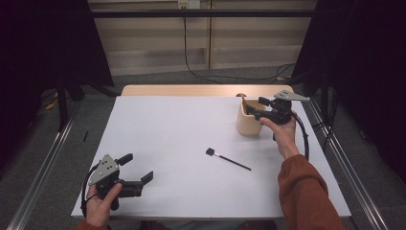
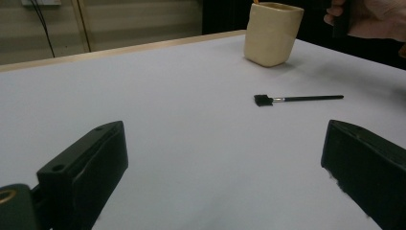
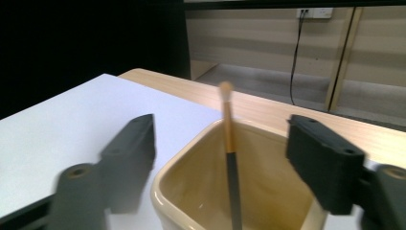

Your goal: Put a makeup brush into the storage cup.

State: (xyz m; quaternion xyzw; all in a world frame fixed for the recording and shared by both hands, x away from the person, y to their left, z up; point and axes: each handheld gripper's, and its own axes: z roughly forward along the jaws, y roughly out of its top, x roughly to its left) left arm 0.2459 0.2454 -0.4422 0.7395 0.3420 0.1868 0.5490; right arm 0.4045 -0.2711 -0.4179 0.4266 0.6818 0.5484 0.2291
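A cream square cup [image 1: 249, 123] stands at the far right of the white table top [image 1: 182, 139]. My right gripper [image 1: 255, 106] hovers at its rim, open, jaws either side of a thin brush [image 3: 229, 139] with an orange upper shaft and black lower shaft that stands loose in the cup [image 3: 167, 184]; the pads do not touch it. A black flat-headed brush [image 1: 229, 159] lies on the table in front of the cup. My left gripper [image 1: 139, 167] rests near the front left corner, open and holding nothing, pointing toward that brush [image 2: 297, 99] and the cup [image 2: 273, 33].
A bare wooden strip [image 1: 201, 90] runs along the table's far edge. Metal rails [image 1: 43, 167] flank both sides. A black cable [image 1: 191, 62] hangs down the back wall to the floor. Dark curtains [image 1: 373, 57] close in left and right.
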